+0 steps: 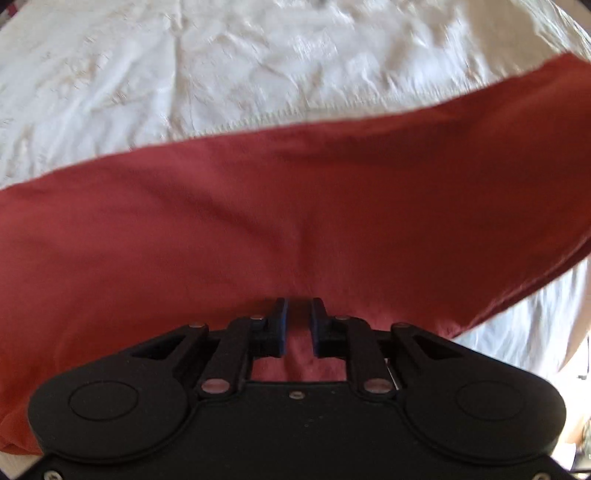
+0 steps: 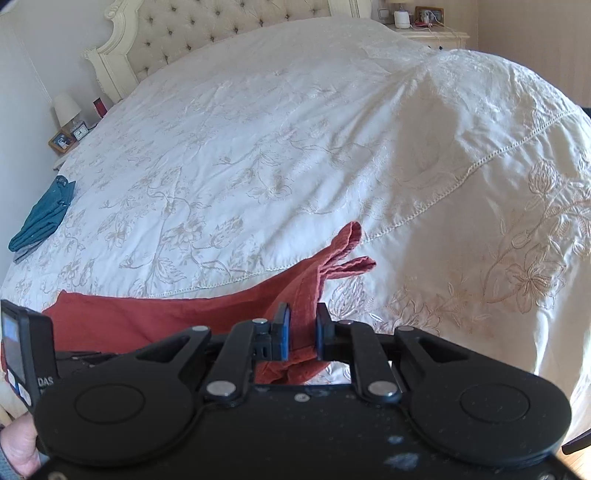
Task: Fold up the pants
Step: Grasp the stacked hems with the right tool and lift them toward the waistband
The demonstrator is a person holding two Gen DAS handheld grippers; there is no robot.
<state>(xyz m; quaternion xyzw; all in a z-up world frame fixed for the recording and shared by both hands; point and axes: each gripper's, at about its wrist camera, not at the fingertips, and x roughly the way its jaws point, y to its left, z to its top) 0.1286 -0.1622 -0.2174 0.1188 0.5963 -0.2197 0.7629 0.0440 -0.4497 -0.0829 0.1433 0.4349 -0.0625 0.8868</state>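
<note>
The rust-red pants (image 1: 295,221) stretch as a wide band across the left wrist view, over the white bedspread (image 1: 221,74). My left gripper (image 1: 298,314) is shut on the near edge of the pants, with red cloth between its blue pads. In the right wrist view my right gripper (image 2: 302,325) is shut on a bunched end of the pants (image 2: 306,291), which sticks up past the fingers with two loose flaps. The rest of the pants (image 2: 147,317) trails to the left above the bed.
A cream embroidered bedspread (image 2: 295,155) covers a large bed with a tufted headboard (image 2: 207,33). Folded teal clothing (image 2: 44,218) lies at the bed's left edge. Nightstands (image 2: 66,144) with a lamp stand at the back. The left gripper's body (image 2: 22,347) shows at lower left.
</note>
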